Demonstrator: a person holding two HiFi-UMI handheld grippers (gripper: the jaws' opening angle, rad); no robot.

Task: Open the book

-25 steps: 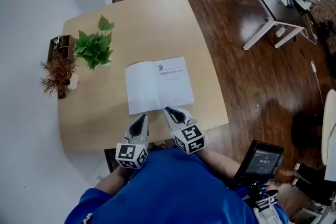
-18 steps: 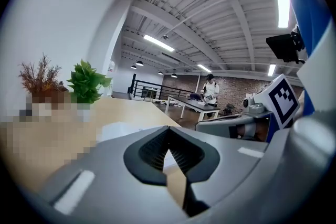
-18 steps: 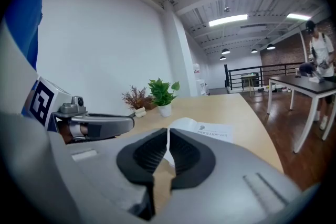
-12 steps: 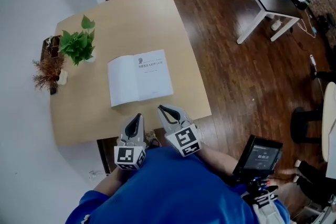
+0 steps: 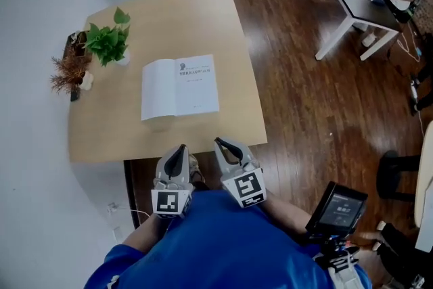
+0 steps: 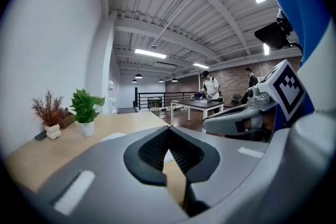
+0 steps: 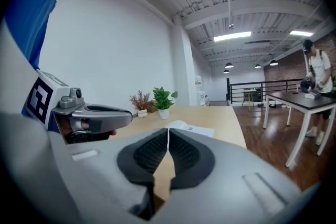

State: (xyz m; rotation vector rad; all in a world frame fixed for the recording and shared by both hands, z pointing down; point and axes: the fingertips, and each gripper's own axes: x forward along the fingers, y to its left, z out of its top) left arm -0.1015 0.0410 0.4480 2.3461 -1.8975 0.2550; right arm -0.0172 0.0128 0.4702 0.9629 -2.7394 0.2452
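So, left gripper (image 5: pixel 179 148): jaws pressed together at the tips, nothing between them. Right gripper (image 5: pixel 222 143): jaws closing the last bit, tips already meeting, also empty. The two sit side by side, close in to the person's blue shirt (image 5: pixel 216 240).

What's changed: a second ago both sets of tips were at the near edge of the white open paperback book (image 5: pixel 180 86), over the tabletop. Now both are back off the light wooden table (image 5: pixel 203 17), past its near edge and over the floor, well apart from the book. The book hasn't shifted on the table. It lies flat on the same spread, blank page left and printed title page right.

My read: the opening is done, nobody is holding the pages, and they stay down by themselves. This looks like a retreat rather than a re-grip.

Edges and room:
- The near table edge now lies between the grippers and the book.
- The book sits in the near half of the table, with bare wood on all sides.
- The green leafy plant in a white pot (image 5: pixel 108 44) and the dried reddish-brown plant (image 5: pixel 67 74) stand at the far left corner, well apart from the book.
- A white wall (image 5: pixel 40 10) closes the left side, while open dark wood floor (image 5: pixel 304 91) lies to the right.
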